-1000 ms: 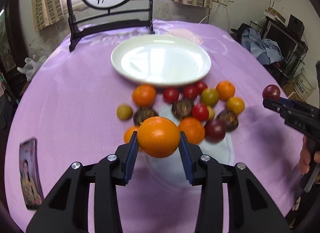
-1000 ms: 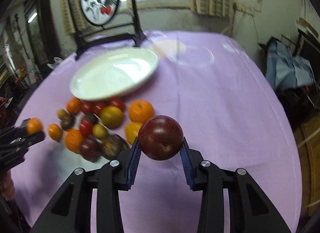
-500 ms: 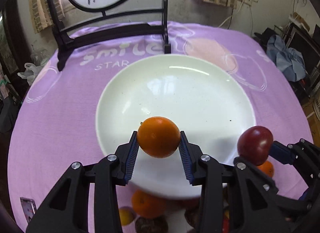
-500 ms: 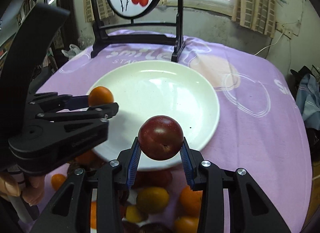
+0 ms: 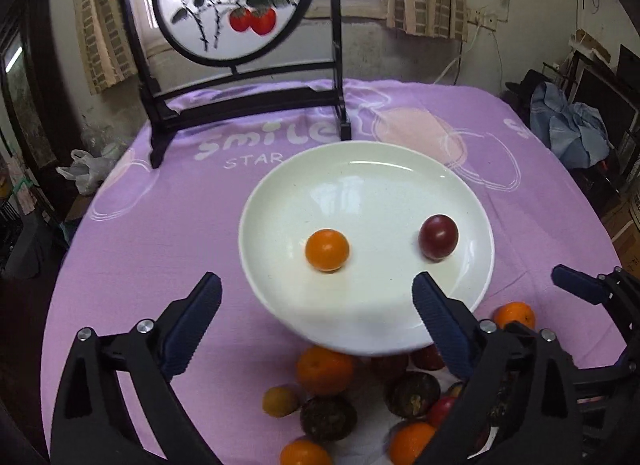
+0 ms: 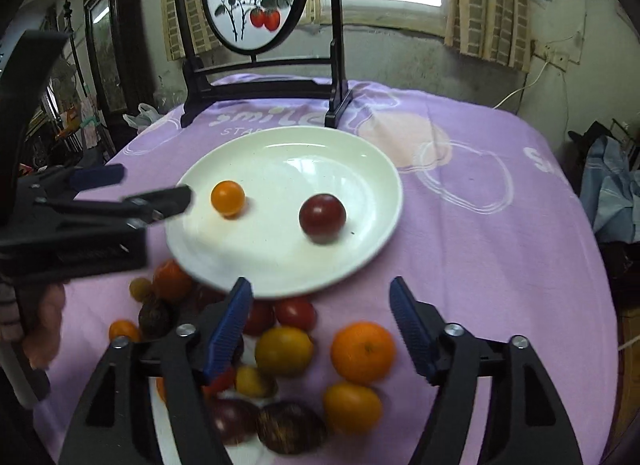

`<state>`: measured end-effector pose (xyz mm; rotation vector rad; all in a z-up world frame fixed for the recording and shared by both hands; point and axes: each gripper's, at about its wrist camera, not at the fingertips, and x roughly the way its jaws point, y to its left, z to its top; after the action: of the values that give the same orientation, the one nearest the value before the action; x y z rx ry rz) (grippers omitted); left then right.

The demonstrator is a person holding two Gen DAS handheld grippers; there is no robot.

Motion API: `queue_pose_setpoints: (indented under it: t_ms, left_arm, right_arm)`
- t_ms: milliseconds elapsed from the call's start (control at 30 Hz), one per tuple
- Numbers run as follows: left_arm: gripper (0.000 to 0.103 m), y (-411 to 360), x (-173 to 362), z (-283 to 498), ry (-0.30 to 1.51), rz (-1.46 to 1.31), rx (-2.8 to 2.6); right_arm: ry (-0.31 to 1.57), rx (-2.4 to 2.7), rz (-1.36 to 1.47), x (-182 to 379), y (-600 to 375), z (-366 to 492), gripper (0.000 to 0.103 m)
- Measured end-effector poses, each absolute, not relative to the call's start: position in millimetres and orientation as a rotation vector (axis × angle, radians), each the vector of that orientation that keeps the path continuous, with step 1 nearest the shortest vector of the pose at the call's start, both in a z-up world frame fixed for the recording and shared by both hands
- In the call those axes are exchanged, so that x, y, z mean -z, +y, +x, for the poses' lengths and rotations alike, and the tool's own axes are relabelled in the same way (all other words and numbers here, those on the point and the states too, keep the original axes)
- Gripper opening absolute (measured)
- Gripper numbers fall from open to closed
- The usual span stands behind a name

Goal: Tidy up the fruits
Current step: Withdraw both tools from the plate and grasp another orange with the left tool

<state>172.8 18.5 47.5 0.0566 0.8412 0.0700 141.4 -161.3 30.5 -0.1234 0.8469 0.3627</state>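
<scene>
An orange [image 5: 327, 250] and a dark red plum [image 5: 438, 237] sit apart inside the white plate [image 5: 360, 169], which lies toward the far middle of the purple-clothed surface [image 5: 160, 233]. The left gripper [image 5: 316, 297] and right gripper [image 6: 320, 305] both gape wide with nothing between their fingers, hovering at the plate's near rim. A loose heap of fruits [image 6: 288, 353] lies just beyond that rim, nearer the surface's front edge.

1 plate [image 5: 472, 201]; 2 fruits on it; 2 tongs.
</scene>
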Motion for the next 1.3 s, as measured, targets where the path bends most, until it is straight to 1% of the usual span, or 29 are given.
queue_pose_setpoints:
  t_ms: [67,167,333,433,600,767,800,833,867,900,1000,1033,1100,1300]
  left_arm:
    - [0.097,23,-54,146,0.793,0.042,-0.091]
    - [0.098,23,-47,114,0.813,0.04,-0.077]
    - [0.098,35,-17,69,0.849,0.013,-0.102]
    - [0.098,39,4,51,0.9,-0.003,-0.082]
    - [0.098,38,26,46,0.954,-0.003,-0.068]
    - [0.097,40,39,57,0.991,-0.02,-0.056]
    - [0.095,40,40,60,0.997,-0.019,-0.059]
    - [0.084,40,44,64,1.011,-0.018,-0.067]
    - [0.071,41,47,67,1.029,-0.018,-0.066]
    - [0.066,42,51,71,1.055,-0.023,-0.059]
    - [0.064,41,53,79,1.051,-0.032,-0.069]
    - [0.057,40,54,81,1.056,-0.033,-0.065]
    - [0.037,36,52,82,1.05,-0.03,-0.051]
    - [0.037,24,47,74,1.018,-0.019,0.02]
  right_arm:
    - [0.829,-0.353,-0.136,-34,-170,122,0.075]
    - [0.825,-0.351,-0.146,-30,-178,93,0.075]
    - [0.857,-0.336,-0.183,-5,-182,55,0.075]
    - [0.9,-0.339,-0.149,12,-187,41,0.075]
    - [0.94,-0.321,-0.134,24,-190,32,0.075]
    - [0.942,-0.325,-0.078,21,-199,30,0.075]
    - [0.937,-0.324,-0.076,21,-199,29,0.075]
    - [0.935,-0.324,-0.077,21,-199,28,0.075]
    - [0.931,-0.323,-0.085,22,-199,28,0.075]
    - [0.928,-0.322,-0.096,22,-198,27,0.075]
    - [0.93,-0.333,-0.119,24,-195,28,0.075]
    - [0.93,-0.335,-0.118,24,-195,28,0.075]
    - [0.938,-0.338,-0.113,26,-195,30,0.075]
    - [0.983,-0.287,-0.162,32,-191,40,0.075]
